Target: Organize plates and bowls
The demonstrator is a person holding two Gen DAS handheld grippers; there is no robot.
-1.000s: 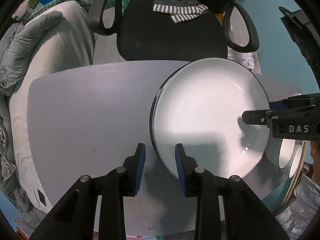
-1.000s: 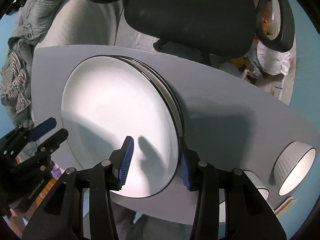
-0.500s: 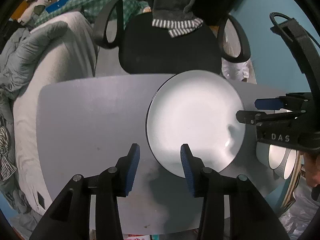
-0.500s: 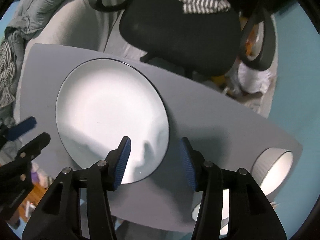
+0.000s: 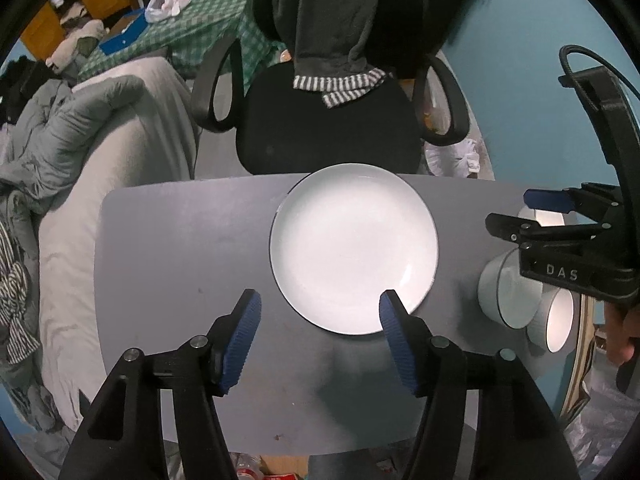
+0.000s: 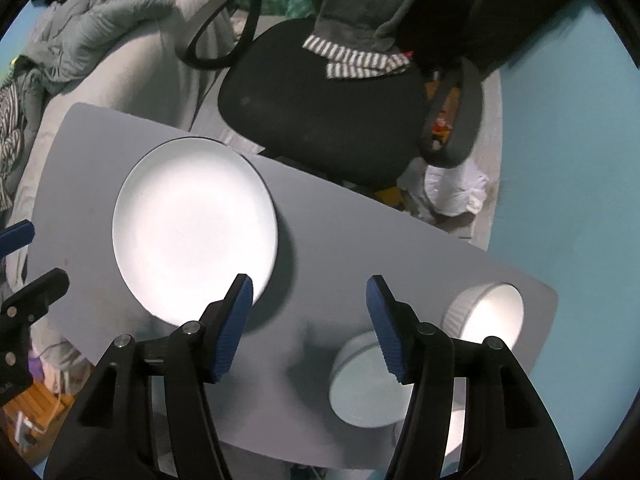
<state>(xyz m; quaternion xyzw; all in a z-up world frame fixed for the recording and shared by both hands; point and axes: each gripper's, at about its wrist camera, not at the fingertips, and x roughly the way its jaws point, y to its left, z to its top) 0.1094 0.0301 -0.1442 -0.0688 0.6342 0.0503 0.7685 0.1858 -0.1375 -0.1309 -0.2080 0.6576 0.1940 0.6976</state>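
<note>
Above grey table (image 5: pixel 180 248): L gripper (image 5: pixel 320 336) & R gripper (image 6: pixel 310 324) both spread wide, empty; white plate (image 5: pixel 354 248) flat.

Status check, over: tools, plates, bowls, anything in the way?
Left tool open, right tool open, both empty. Plate stack flat on table. Bowls clustered right of it. Nothing blocking.

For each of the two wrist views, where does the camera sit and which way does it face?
Left wrist: above the grey table, looking down past the open left gripper at the white plate; right gripper and a hand at right.
Right wrist: above the table's right part, tilted, open right gripper over bare table between plate and bowls; left gripper at left edge.
Shared: plate, bowls, black office chair.
</note>
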